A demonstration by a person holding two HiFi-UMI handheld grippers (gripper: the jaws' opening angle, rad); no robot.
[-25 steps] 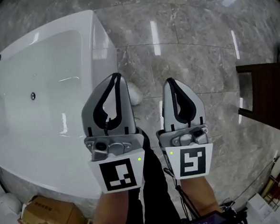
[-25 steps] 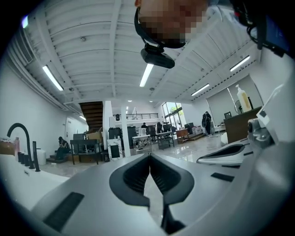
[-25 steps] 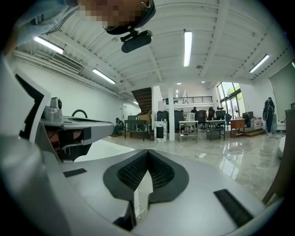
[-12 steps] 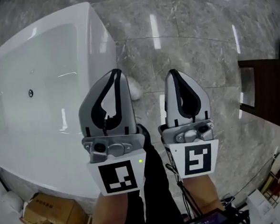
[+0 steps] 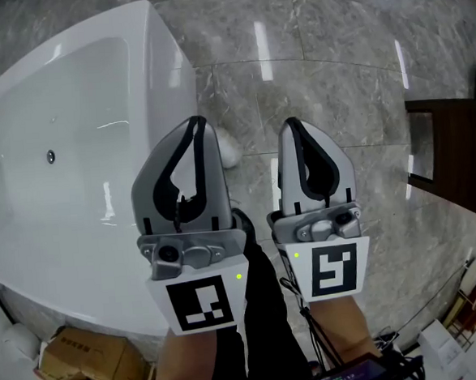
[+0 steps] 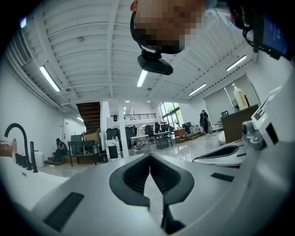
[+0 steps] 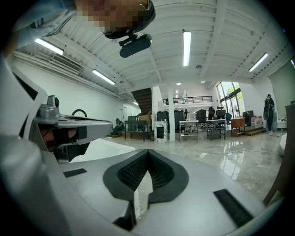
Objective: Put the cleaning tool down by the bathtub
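In the head view we are holding the left gripper [image 5: 194,125] and right gripper [image 5: 290,124] side by side over the marble floor [image 5: 336,81], both pressed together and empty. A white thing, seemingly the cleaning tool [image 5: 231,155], is lying on the floor just beside the bathtub [image 5: 168,60], half hidden behind the left gripper. A dark cabinet [image 5: 456,170] is standing at right. In the left gripper view the jaws are meeting on nothing, with a black faucet [image 6: 18,136] at left. The right gripper view is showing jaws touching, with desks [image 7: 207,125] far off.

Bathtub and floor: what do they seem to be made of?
Bathtub: probably glossy white acrylic or enamel, judging by its smooth surface and sharp light streaks. Floor: polished grey marble or marble-look tile, with pale veins, thin joints and mirrored ceiling lights.
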